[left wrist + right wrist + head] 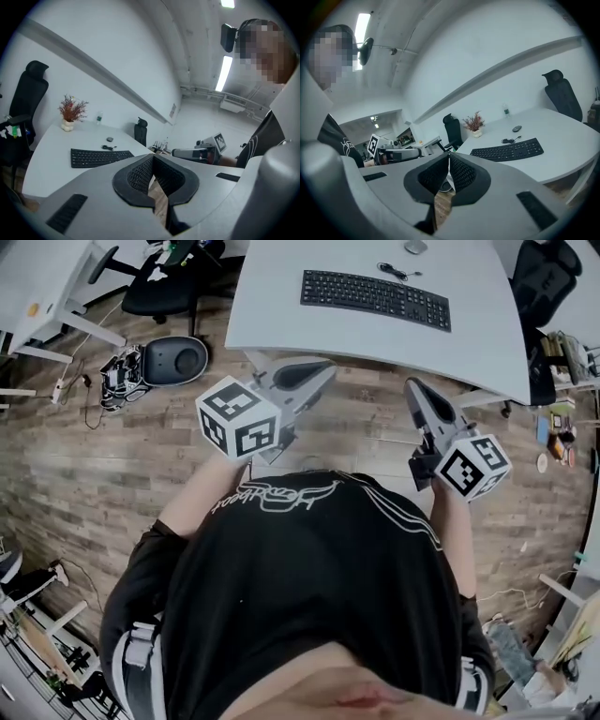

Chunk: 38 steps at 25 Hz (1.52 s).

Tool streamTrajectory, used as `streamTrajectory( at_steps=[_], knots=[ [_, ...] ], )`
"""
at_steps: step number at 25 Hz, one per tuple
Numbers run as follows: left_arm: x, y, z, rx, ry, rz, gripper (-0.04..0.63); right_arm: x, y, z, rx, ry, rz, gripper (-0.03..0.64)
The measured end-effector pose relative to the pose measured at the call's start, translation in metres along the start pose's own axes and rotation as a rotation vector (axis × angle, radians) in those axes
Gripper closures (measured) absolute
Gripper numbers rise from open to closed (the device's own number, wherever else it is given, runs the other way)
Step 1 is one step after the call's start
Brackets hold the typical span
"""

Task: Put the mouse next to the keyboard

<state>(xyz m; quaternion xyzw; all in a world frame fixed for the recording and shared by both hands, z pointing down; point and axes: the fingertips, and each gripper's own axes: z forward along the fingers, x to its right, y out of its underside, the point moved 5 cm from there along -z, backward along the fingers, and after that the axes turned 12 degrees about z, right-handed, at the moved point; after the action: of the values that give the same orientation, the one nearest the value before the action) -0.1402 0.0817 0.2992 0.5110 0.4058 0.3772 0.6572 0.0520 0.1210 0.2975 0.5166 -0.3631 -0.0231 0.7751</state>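
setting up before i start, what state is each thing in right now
mouse: on the desk, beyond the keyboard, apart from it
keyboard: flat on the desk
cable: coiled between them
left claw: shut, empty
right claw: shut, empty

No legible text; white script [281, 495] on black shirt [309, 606] unreadable

Even, bright indoor light falls from ceiling tube lamps [224, 72]; shadows are soft and faint. The white bench [281, 296] reads pale, without harsh glare. Fisheye bending grows toward every edge, and both gripper views have dark, vignetted corners. Colours are muted.
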Motion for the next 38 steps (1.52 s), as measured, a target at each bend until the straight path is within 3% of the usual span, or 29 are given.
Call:
streamTrajectory(
  at_steps=[13, 24, 30, 38],
  knots=[
    [-0.103, -0.011, 0.046, -0.016, -0.022, -0.016, 0.588, 0.059, -0.047, 0.1, -0.014, 0.011, -0.015, 0.606],
    [-0.243, -0.028, 0.135, -0.072, -0.05, -0.059, 0.588, 0.156, -0.125, 0.213, -0.043, 0.002, 0.011, 0.606],
    [-0.306, -0.028, 0.175, -0.114, -0.044, -0.11, 0.588, 0.216, -0.166, 0.264, -0.048, 0.069, 0.023, 0.606],
    [-0.348, -0.013, 0.203, -0.163, 0.004, -0.156, 0.588, 0.276, -0.19, 0.303, -0.038, 0.241, -0.017, 0.6]
  ],
)
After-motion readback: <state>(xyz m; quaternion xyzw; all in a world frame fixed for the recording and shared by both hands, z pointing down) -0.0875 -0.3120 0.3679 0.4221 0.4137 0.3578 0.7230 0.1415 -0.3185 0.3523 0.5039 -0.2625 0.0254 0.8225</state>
